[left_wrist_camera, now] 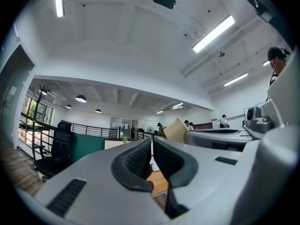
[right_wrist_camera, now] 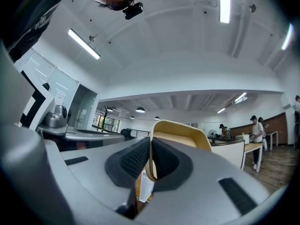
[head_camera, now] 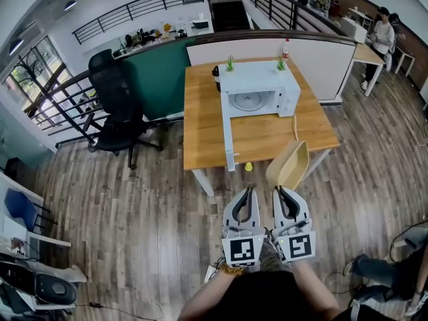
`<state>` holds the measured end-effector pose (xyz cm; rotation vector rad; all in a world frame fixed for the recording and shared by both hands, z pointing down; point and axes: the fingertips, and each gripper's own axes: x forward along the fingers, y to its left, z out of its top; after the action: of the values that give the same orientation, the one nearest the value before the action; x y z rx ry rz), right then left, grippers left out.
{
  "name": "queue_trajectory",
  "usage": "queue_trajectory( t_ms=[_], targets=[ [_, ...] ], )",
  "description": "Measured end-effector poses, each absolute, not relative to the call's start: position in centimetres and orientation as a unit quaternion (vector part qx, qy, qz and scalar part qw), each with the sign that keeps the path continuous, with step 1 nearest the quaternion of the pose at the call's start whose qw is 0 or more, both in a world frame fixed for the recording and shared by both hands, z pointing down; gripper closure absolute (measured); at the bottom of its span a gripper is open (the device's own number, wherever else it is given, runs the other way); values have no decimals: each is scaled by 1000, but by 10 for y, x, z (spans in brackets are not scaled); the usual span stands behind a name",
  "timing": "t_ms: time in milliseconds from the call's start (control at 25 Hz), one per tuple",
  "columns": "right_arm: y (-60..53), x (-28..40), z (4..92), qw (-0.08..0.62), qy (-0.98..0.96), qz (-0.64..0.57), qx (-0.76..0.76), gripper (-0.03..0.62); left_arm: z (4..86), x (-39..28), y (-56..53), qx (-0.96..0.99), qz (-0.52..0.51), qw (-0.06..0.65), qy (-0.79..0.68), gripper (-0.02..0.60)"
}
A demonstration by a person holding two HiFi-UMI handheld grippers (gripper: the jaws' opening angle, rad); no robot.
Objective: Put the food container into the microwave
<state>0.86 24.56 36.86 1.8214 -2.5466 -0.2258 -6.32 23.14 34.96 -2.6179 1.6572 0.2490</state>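
Food container (head_camera: 289, 166) x1, clamped in R gripper (head_camera: 279, 191); L gripper (head_camera: 251, 191) jaws together; microwave (head_camera: 257, 85) x1.

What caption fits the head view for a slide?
Right gripper holds a tan food container by its rim, short of the open white microwave on a wooden table; left gripper shut, empty.

The microwave (head_camera: 257, 89) stands at the far middle of the table (head_camera: 204, 122), its door (head_camera: 228, 139) swung out toward the near edge on its left side. Two small plants (head_camera: 230, 64) sit on its top, one at each end. An office chair (head_camera: 117, 105) stands left of the table. The food container (head_camera: 289, 164) hangs before the table's near edge, toward the right, at the tips of the right gripper (head_camera: 279, 191). The left gripper (head_camera: 251, 190) is just beside it.
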Motion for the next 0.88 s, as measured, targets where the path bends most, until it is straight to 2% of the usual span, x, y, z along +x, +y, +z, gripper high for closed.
queue_trajectory(
  t_ms=[880],
  targets=[
    [153,61,374,10,-819,-95,566,572,372,-15,132,-834,53,-1,549,551]
  ],
)
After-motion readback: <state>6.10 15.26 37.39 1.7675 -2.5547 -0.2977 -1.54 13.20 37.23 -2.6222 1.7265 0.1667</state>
